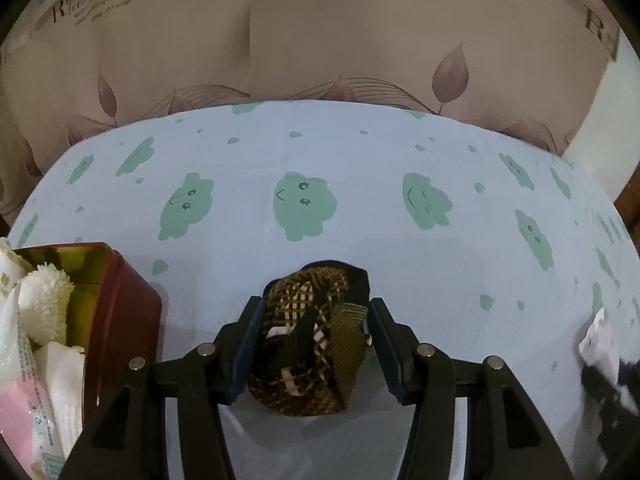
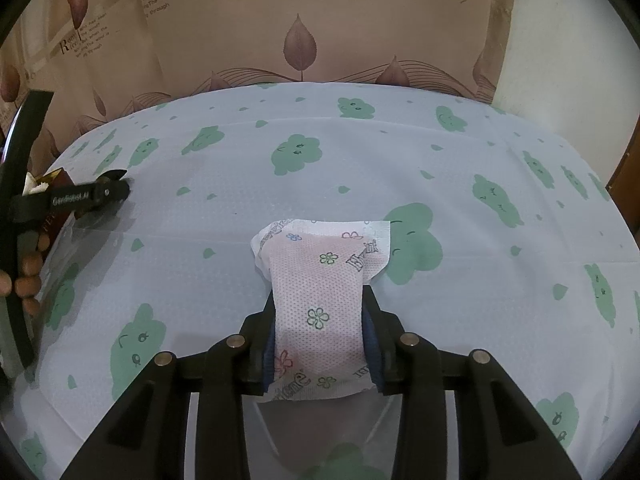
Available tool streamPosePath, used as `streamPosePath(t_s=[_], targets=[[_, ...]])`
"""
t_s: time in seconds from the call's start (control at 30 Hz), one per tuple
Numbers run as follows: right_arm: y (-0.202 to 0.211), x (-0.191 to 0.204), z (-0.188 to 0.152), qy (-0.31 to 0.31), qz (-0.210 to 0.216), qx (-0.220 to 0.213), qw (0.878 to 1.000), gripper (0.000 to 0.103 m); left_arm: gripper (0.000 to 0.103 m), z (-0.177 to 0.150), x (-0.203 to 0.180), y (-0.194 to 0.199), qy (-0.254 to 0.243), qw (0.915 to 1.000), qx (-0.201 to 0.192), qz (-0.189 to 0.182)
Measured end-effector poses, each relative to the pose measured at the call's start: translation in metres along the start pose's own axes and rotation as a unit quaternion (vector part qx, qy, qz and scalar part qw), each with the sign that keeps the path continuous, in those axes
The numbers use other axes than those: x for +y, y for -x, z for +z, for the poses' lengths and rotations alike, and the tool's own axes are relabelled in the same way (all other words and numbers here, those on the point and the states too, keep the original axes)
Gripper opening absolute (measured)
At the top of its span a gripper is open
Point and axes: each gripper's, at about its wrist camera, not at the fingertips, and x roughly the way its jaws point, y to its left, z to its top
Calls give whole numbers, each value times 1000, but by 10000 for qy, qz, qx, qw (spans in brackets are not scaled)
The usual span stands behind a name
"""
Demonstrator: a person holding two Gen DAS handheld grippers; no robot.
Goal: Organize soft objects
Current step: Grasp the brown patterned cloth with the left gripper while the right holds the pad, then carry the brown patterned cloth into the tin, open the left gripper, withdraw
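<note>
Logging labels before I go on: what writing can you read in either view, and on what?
"GenRobot.AI": side of the left claw.
"Who has seen the wind?", "the wind is ... through": curtain.
Tissue pack in the right claw: printed wording unreadable.
Pink pack in the red box: blurred.

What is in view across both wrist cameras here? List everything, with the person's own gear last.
Plaid cloth: one, dark brown and gold, between the left gripper's fingers.
Floral packet: one, white and pink, clamped in the right gripper.
Tin box: one, red with gold inside, left edge of table, holding white fluffy cloths.
Tablecloth: one, pale blue with green clouds.
Curtain: one, beige with leaves, behind the table.
Left gripper: black, around the cloth.
Right gripper: black, shut.
</note>
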Motion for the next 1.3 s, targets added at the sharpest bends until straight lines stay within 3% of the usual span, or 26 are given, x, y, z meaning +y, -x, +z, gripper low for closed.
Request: streamPosePath(t_s=[0.17,0.43,0.93,1.3], targets=[[-1,0,0,13,12,4,10000,38,43,-9,-6,6,-255,9995,-126,107],[-1,0,0,20,4,4,10000,38,41,-17,-19,14,-546,9983,-140,163],[-1,0,0,20,4,2,10000,38,41,-26,-29,53,-528,9984,-184,-86],[0,0,0,17,7,1,10000,38,41,-35,-22,93,-430,9990,-144,45]])
